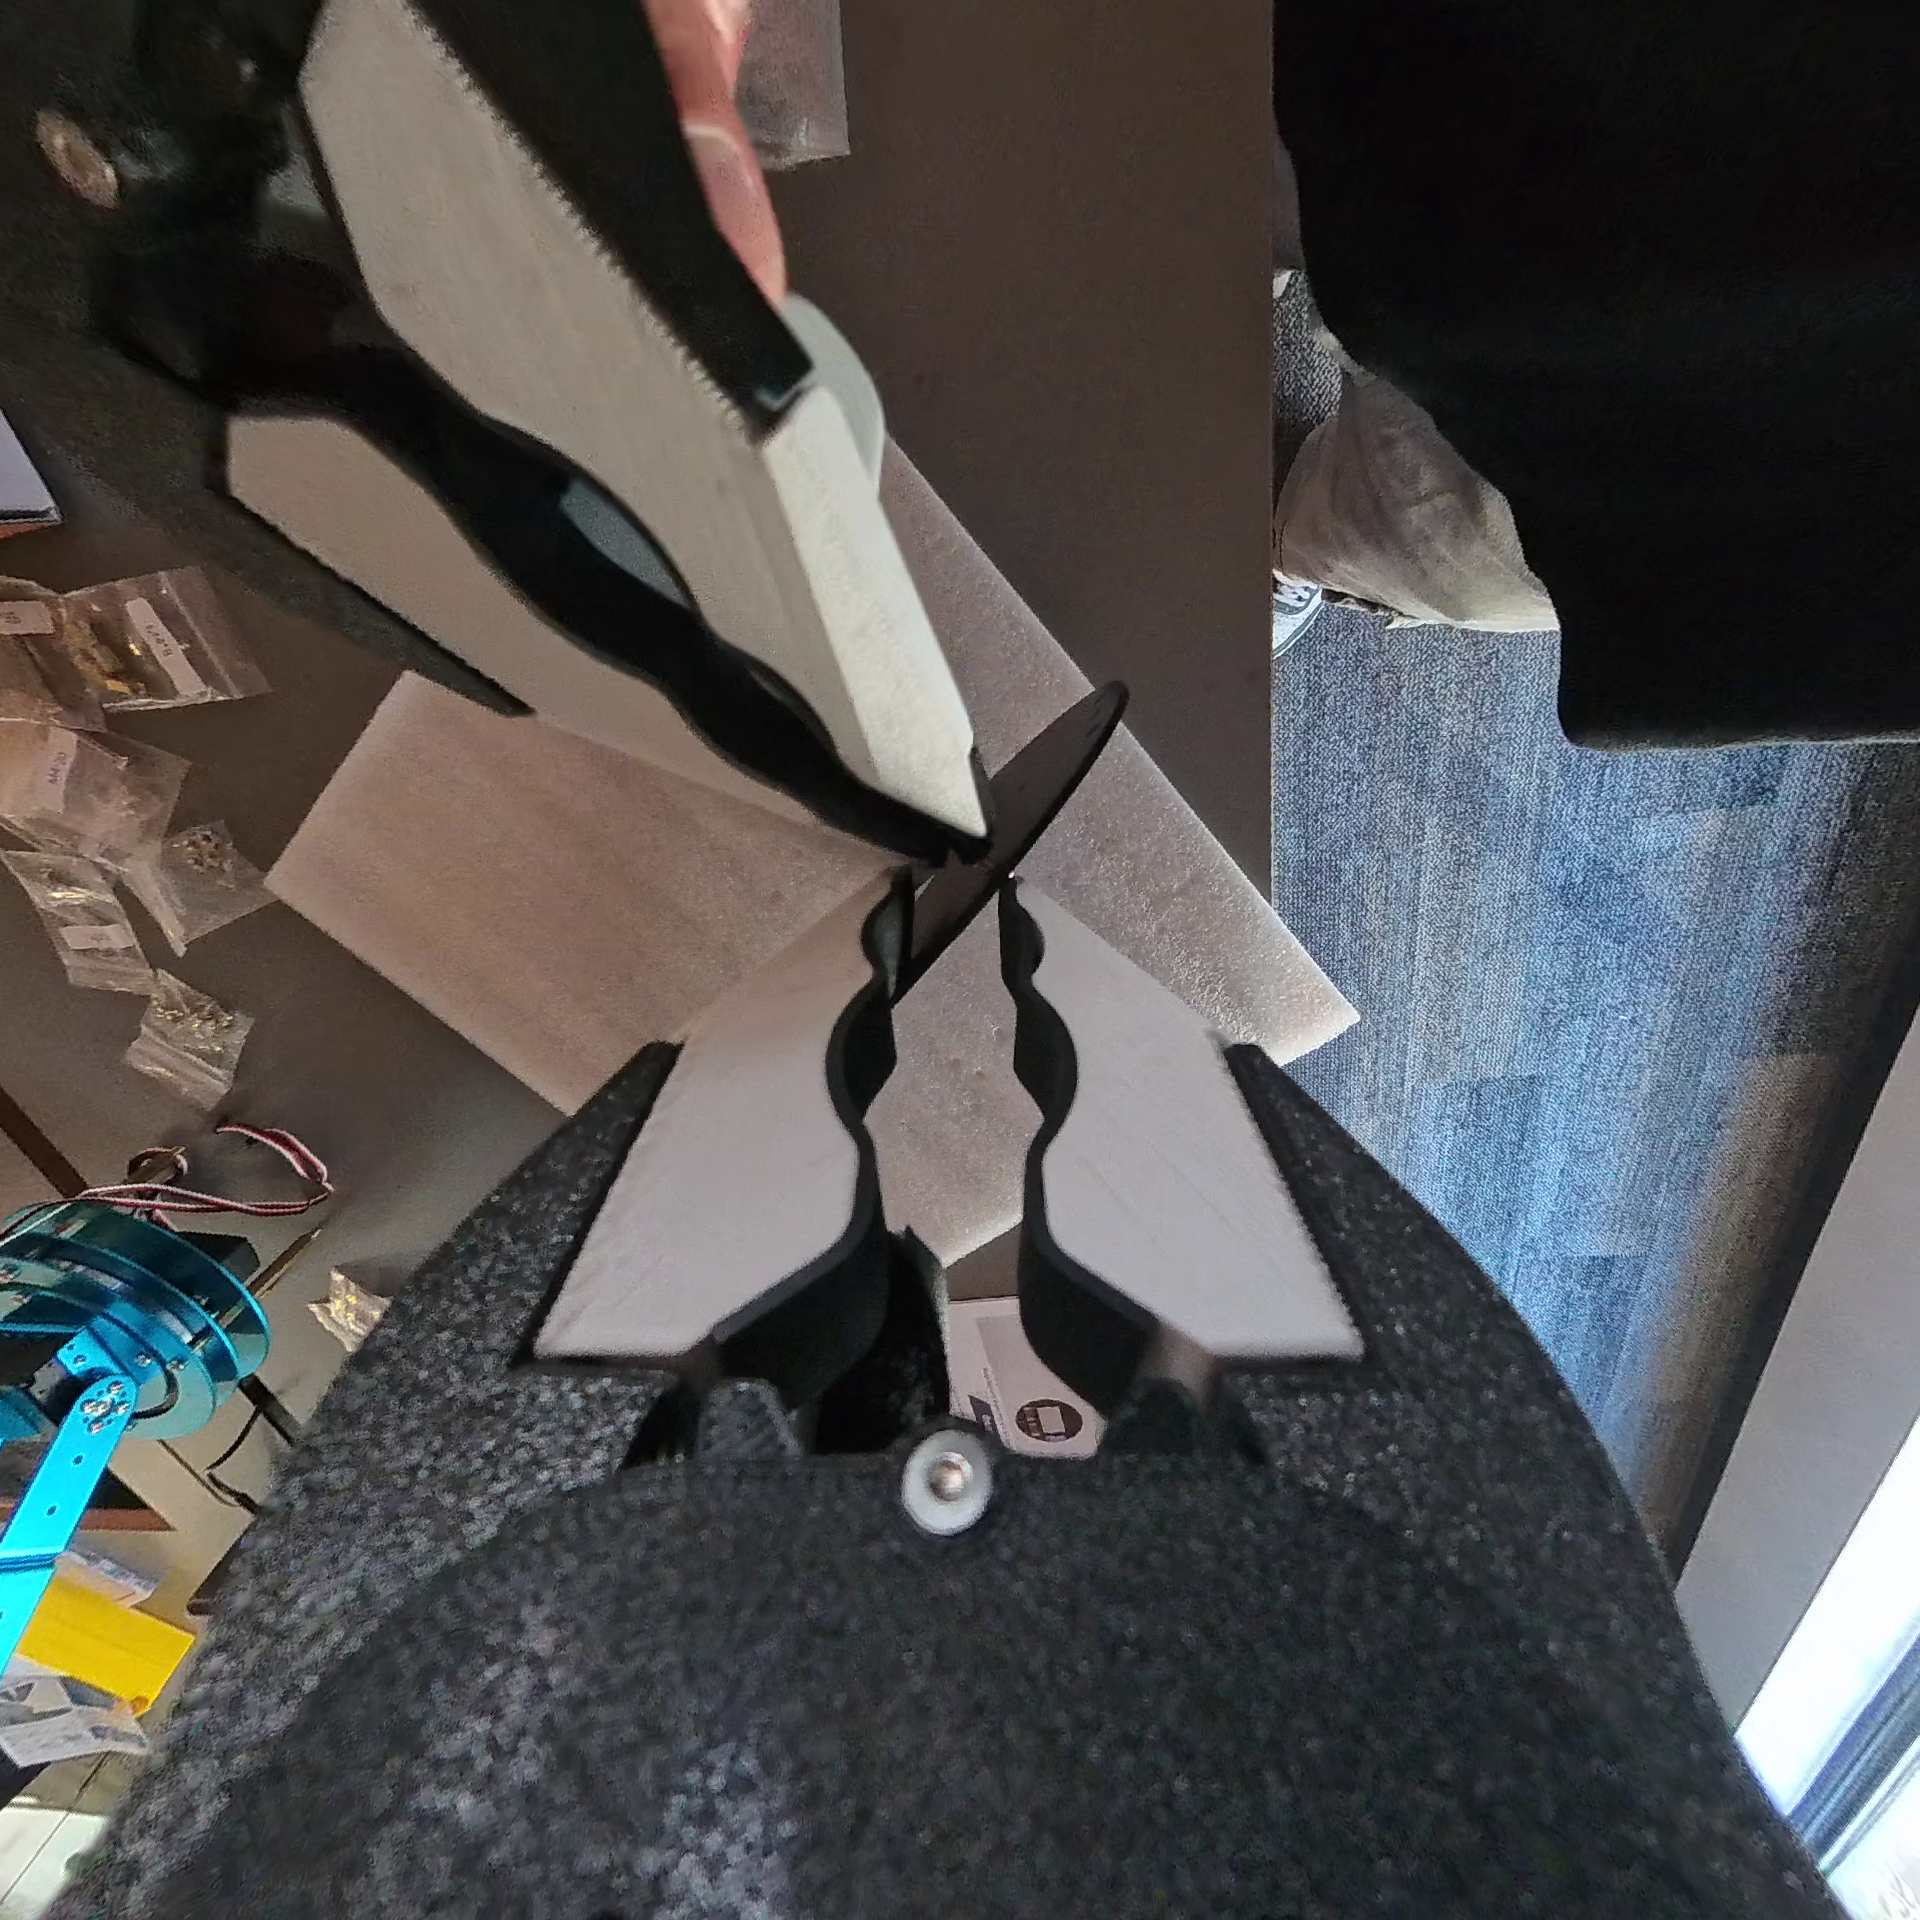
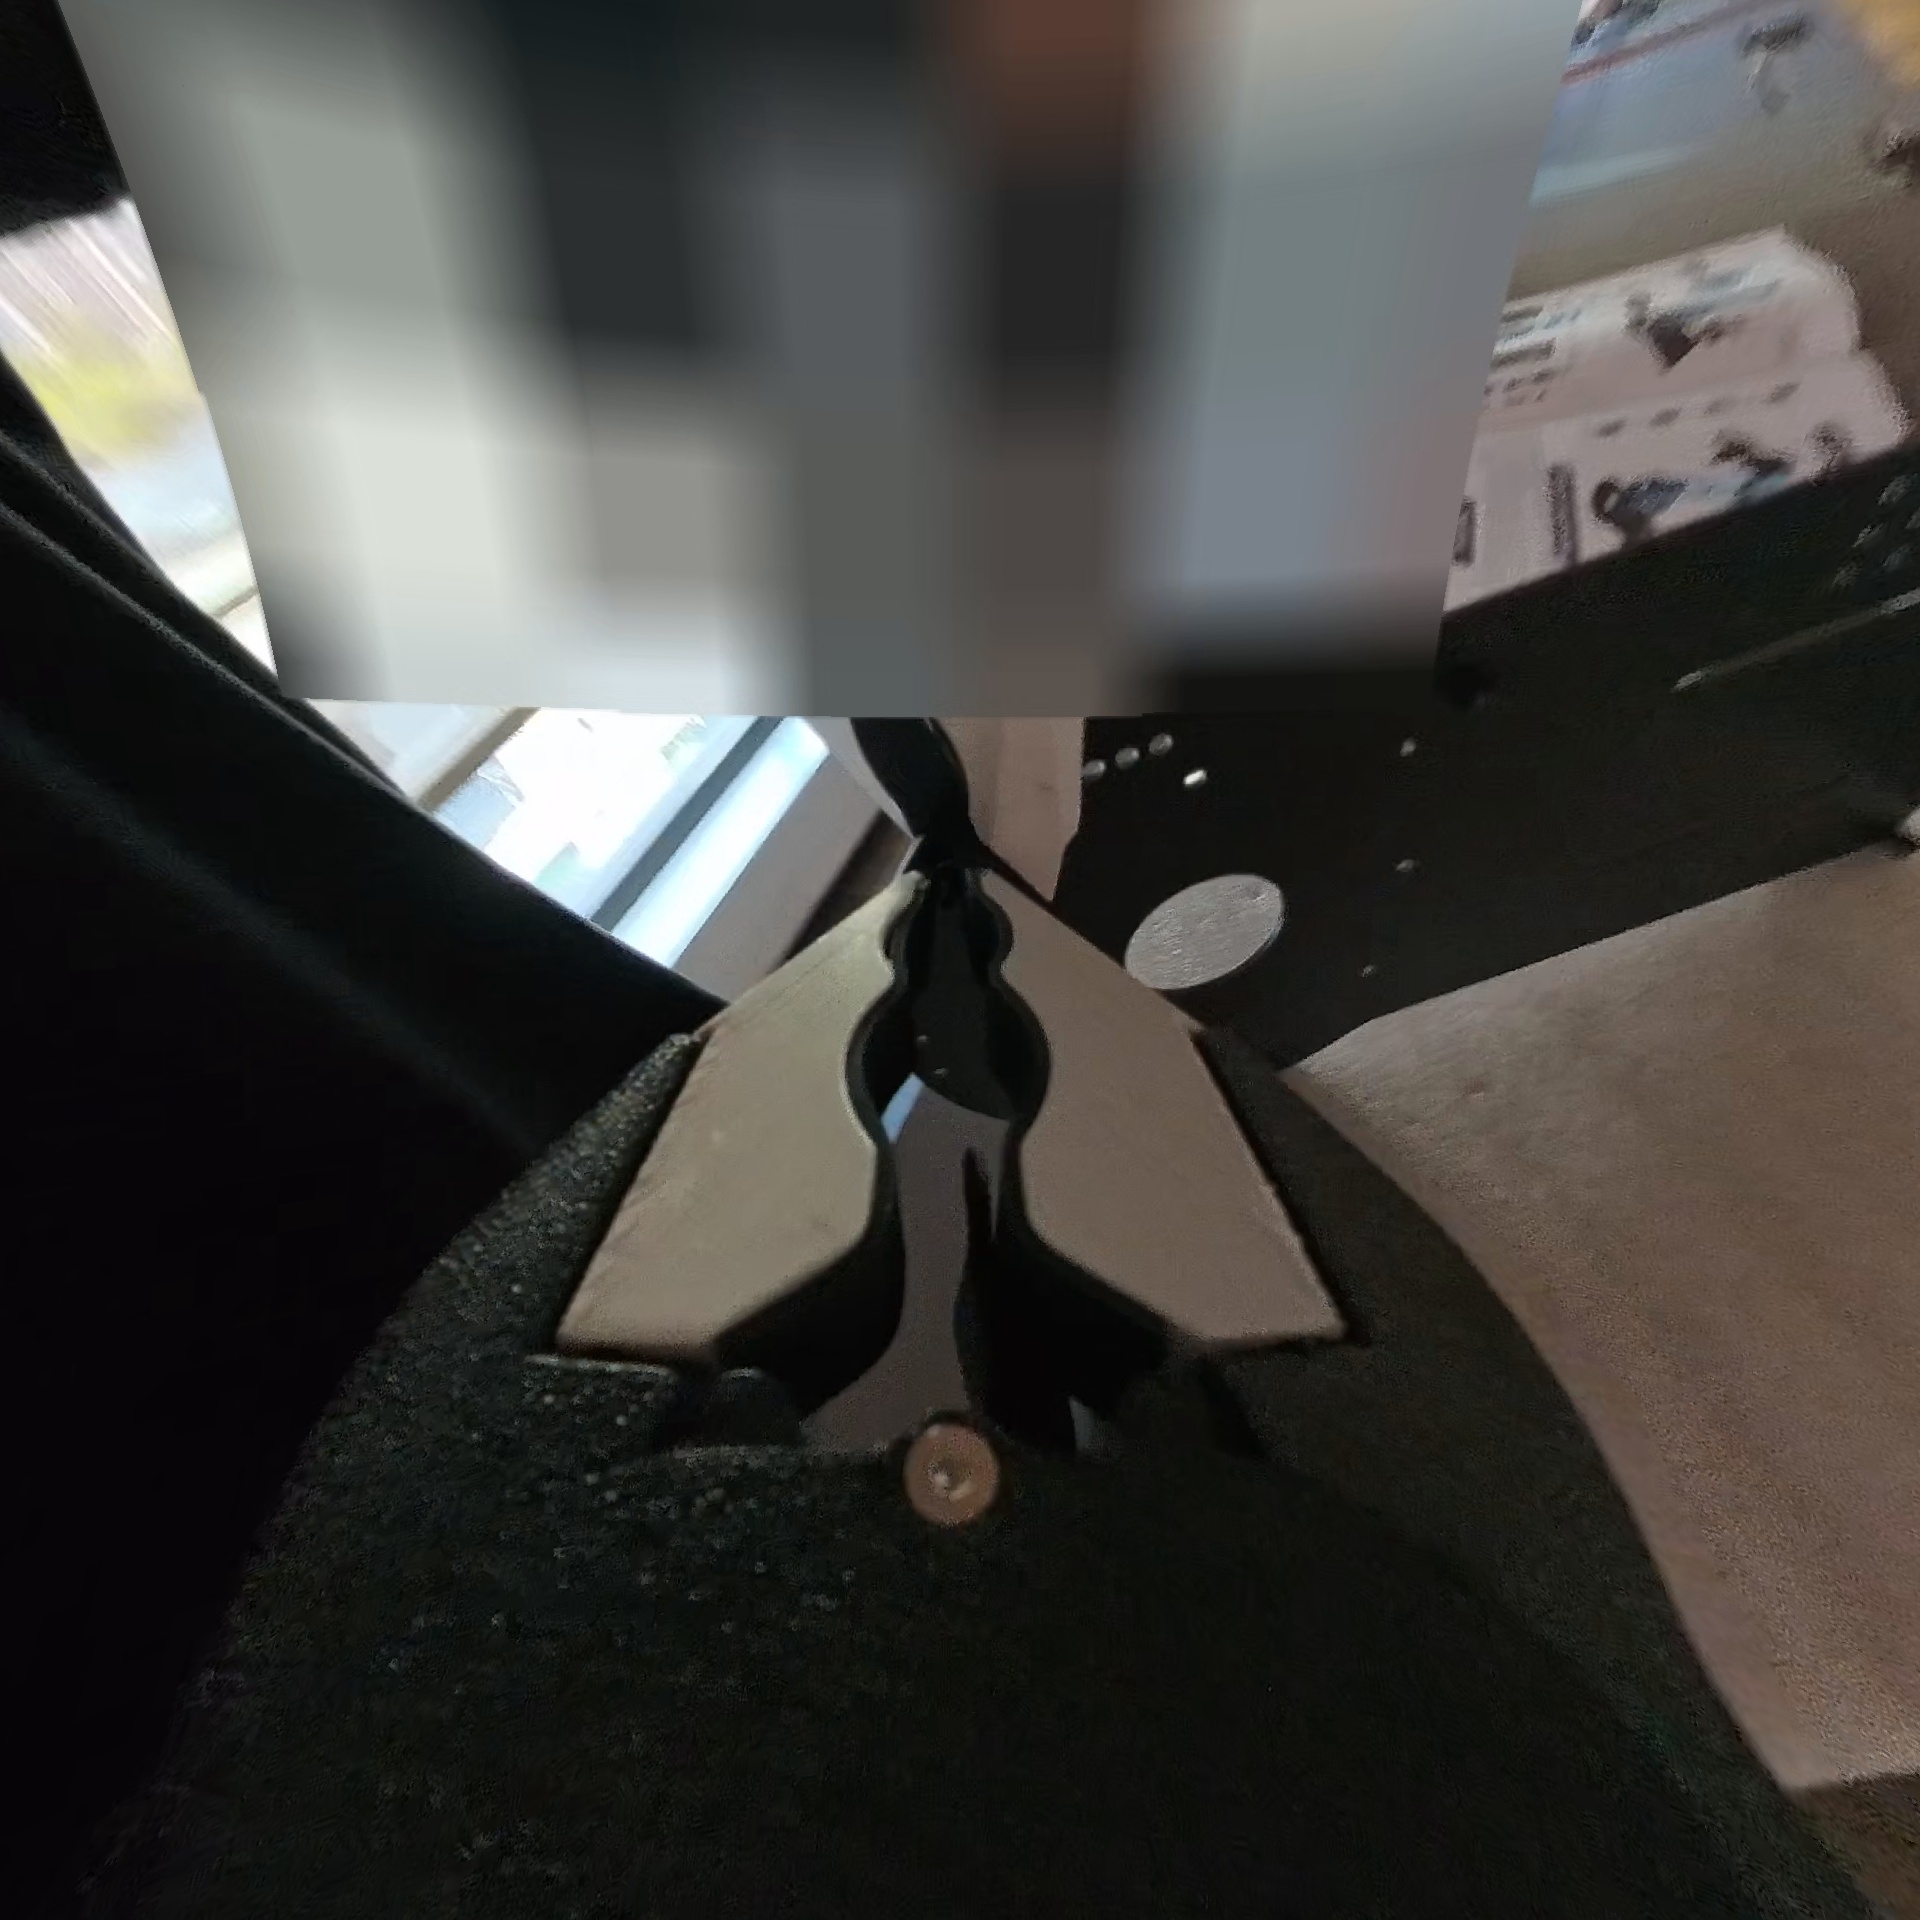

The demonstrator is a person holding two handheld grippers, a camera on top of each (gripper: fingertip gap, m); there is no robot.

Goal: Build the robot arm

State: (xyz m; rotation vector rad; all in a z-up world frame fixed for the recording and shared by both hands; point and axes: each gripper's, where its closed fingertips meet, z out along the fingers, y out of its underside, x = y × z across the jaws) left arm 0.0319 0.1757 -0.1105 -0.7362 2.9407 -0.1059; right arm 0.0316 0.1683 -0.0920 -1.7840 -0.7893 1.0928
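Both grippers pinch one thin black plate (image 1: 1023,800), held up above the table. The left gripper (image 1: 951,894) has its jaws pressed on the plate's lower edge. The right gripper (image 2: 951,904) squeezes the same plate from the other side, tips nearly touching the left ones. White foam sheets (image 1: 582,873) lie under them near the table edge (image 1: 1262,727). The plate looks stiff, light and slippery, so its flat edge seems the best place to hold.

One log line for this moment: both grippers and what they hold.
left gripper: shut on black plate | right gripper: shut on same plate | below: white foam sheets | nearby: parts bags
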